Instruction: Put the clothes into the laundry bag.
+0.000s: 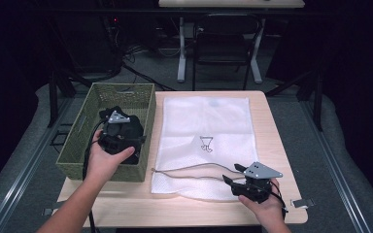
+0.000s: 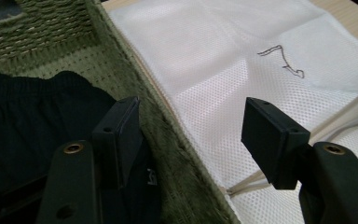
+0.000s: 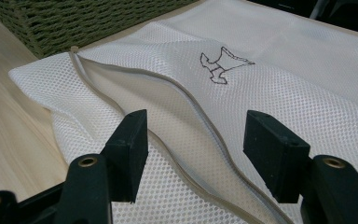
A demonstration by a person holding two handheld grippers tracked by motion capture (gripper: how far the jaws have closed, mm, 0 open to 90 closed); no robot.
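White mesh bag lies flat on the table, zip edge open beside our right gripper, whose jaws are wide with nothing between them. Our left gripper sits over the basket, jaws parted and apparently empty. The dark cloth inside is partly hidden by the gripper body; we can't tell what garment it is.

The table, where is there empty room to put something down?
Bare wood shows on the light wooden table right of the white mesh laundry bag, and along the near edge below the green woven basket. The middle is covered by the bag. The basket holds dark clothing and the left gripper.
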